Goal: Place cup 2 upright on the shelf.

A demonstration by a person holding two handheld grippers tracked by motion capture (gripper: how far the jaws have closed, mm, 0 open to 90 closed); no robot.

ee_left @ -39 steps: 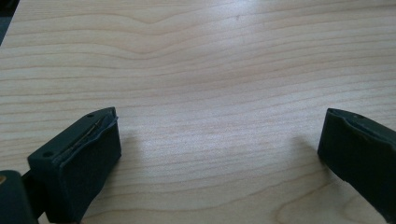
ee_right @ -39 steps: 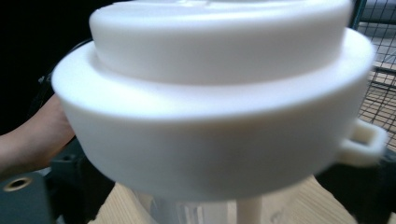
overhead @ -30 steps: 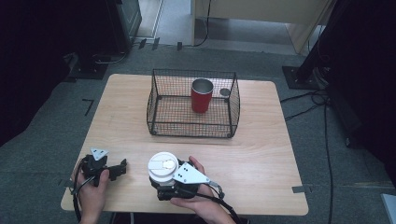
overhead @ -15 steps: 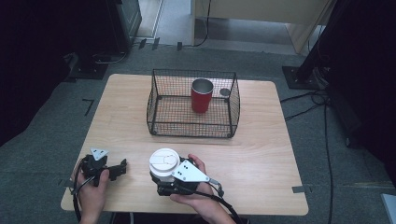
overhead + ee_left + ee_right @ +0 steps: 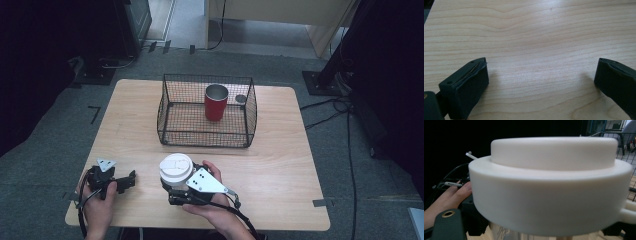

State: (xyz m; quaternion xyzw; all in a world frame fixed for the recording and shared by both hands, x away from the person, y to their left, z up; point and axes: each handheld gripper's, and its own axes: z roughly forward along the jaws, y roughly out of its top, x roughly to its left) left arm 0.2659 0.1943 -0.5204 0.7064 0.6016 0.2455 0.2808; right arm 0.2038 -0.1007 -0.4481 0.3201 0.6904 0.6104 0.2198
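Item 1, nearest: right tongs (image 5: 172,192), at the near edge of the counter (image 5: 280,165), clamped on a lidded cup (image 5: 176,172). We are judging the grip from the right gripper view, where the white lid (image 5: 549,182) is looming just above the jaws and a clear wall is showing beneath it.

Handling: we are reading the cup as light, thin-walled and slippery, likely to crush or pop its lid under a hard squeeze. We are favouring a hold low on the body, under the lid's rim, kept upright in case it holds liquid.

Item 2: left tongs (image 5: 117,181), resting to the left on the counter, jaws standing wide apart over bare wood, nothing between them.

Item 3, farther: wire basket (image 5: 172,107), open-topped, mid-counter, well apart from the cup. Its near wall is standing in the way of any level approach.

Item 4: red cup (image 5: 216,101), upright inside the basket toward the back.

Item 5: small round grey object (image 5: 241,99) just beside the red cup; we cannot tell what it is.
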